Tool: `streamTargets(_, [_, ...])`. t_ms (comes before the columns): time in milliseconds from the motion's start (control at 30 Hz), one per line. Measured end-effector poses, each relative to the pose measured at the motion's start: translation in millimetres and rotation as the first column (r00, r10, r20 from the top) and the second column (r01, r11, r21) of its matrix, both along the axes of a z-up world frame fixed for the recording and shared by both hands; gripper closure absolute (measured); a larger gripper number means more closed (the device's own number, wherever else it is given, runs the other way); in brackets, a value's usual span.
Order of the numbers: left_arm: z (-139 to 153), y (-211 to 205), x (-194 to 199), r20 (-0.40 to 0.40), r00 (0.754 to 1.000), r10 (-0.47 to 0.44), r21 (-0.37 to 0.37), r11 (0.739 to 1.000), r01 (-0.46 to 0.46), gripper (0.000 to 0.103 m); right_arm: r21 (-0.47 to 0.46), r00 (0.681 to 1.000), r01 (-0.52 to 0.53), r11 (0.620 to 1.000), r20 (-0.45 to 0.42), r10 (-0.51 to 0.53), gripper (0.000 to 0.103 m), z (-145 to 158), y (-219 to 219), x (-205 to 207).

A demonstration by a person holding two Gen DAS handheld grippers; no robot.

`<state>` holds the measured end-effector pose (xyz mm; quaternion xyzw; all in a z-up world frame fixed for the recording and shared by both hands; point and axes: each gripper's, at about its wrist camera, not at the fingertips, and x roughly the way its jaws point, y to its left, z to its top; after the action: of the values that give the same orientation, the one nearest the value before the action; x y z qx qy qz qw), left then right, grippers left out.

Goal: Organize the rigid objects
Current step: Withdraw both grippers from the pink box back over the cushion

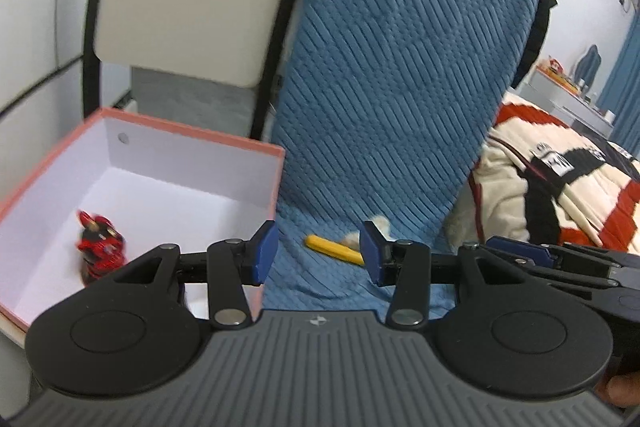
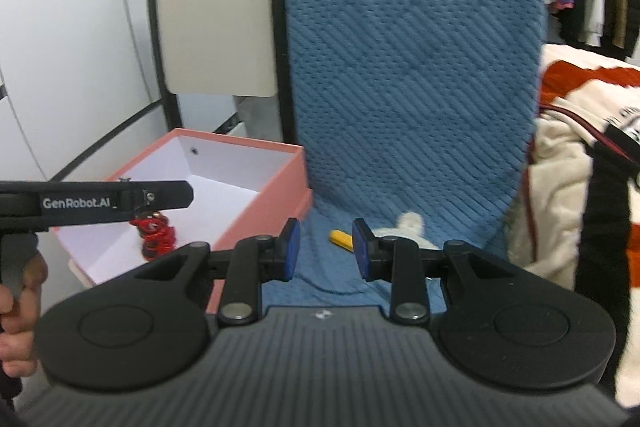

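Yellow stick ahead of both grippers

I held both grippers spread, empty: right gripper (image 2: 326, 249) framed the yellow stick (image 2: 341, 239) centre-frame, its length slanting rightward; left gripper (image 1: 319, 253) sat comparably near.

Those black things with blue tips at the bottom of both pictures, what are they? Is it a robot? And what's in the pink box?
It is not a robot. A person holds two grabbing tools, one in each hand, and each carries a camera looking forward along its two fingers. One picture comes from the left gripper, the other from the right gripper. The blue tips are soft pads. Both grippers are open and hold nothing. In front is a seat under a blue quilted cover. On it lie a yellow stick-shaped thing and something white and fluffy; I cannot tell what either is. Beside the seat stands the pink box, white inside, with a red and black toy in it.
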<state>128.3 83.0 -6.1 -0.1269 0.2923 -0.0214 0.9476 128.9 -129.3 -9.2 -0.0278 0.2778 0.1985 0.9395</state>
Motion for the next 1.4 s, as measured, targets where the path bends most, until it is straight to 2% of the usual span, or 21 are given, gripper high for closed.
streamTargets(67, [-6,-5,0,-0.005,1.0,-0.014,-0.012,1.0,0.014,0.052,0.004,1.0,0.021,1.0,-0.001,-0.021,0.071,-8,-11,-3])
streamTargets(200, [-13,-18,-2,-0.008,1.0,-0.009,0.032,0.999,0.009,0.052,0.022,0.999,0.044,0.999,-0.006,-0.044,0.071,-20,-30,-13])
streamTargets(433, [-18,-37,-11,0.015,0.999,-0.044,0.007,0.999,0.044,0.052,0.025,0.998,0.058,0.998,0.024,-0.059,0.071,-26,-51,-31])
streamTargets(667, [-44,-62,-18,-0.004,0.995,-0.099,0.003,0.995,0.099,0.052,-0.019,0.997,0.07,0.997,0.027,-0.069,0.071,-46,-60,-40])
streamTargets(833, [-64,-73,-18,-0.02,0.991,-0.131,0.014,0.991,0.132,0.052,-0.002,0.996,0.091,0.996,0.003,-0.091,0.071,-61,-66,-43])
streamTargets(1133, [-98,-78,19,-0.053,0.988,-0.145,0.007,0.989,0.145,0.052,0.035,0.991,0.132,0.991,-0.027,-0.131,0.071,-74,-69,-24])
streamTargets(1233, [-106,-82,35,-0.049,0.985,-0.164,0.052,0.985,0.166,0.052,0.069,0.985,0.162,0.984,-0.062,-0.158,0.071,-78,-75,-11])
streamTargets(1400, [-118,-91,62,-0.055,0.974,-0.218,0.085,0.971,0.222,0.052,0.134,0.974,0.209,0.969,-0.12,-0.193,0.069,-83,-84,23])
